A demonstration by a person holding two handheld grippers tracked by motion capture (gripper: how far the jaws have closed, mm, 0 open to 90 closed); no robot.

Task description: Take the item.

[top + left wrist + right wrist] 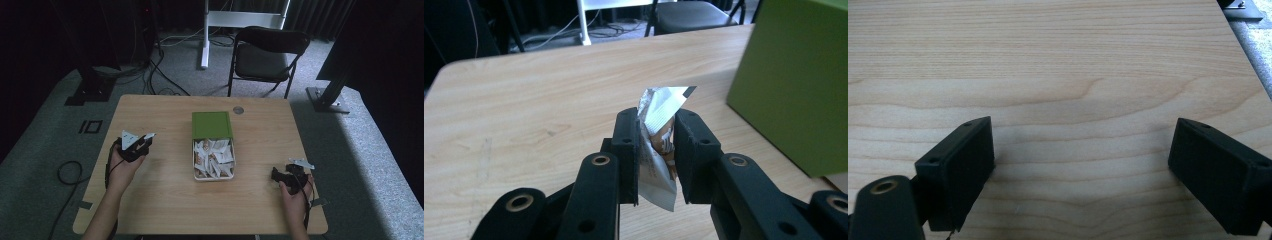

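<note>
Your left black two-jaw gripper [656,150] is pinching one white-and-brown foil sachet [657,145], jaws clamped on its middle, at centre frame in its own view. From above it sits left of centre over the light wooden table [165,200]. One white tray [214,174] under one green sliding lid [212,124], mid-frame, holds a loose heap of sachets; too jumbled to count. Your right black two-jaw gripper [1083,170] is spread wide, holding nothing, at the lower right from above. One black folding chair [265,57] at top.
</note>
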